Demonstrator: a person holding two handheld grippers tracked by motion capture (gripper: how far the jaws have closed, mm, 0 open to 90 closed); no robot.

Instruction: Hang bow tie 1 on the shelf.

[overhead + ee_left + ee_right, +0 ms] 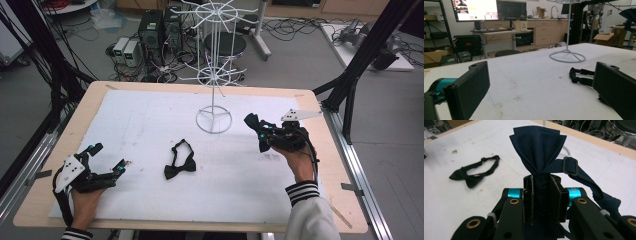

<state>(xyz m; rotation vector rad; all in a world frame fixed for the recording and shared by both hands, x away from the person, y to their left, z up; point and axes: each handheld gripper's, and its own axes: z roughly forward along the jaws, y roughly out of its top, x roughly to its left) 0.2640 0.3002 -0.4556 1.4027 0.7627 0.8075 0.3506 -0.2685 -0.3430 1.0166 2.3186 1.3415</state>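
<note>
Gripping a navy bow tie point(537, 147), R gripper point(541, 195) has jaws clamped on its centre knot; fabric fans above the pads, strap w/ buckle hangs off to one side. In high view R gripper point(265, 134) is held above table's point(320, 200) right half, near wire rack point(215, 75) base.
L gripper point(107, 160): jaws wide apart, nothing between, resting low at table's left edge.
Black bow tie point(180, 162): flat on white mat point(150, 115), mid-table, btwn both grippers, well apart from each.
</note>
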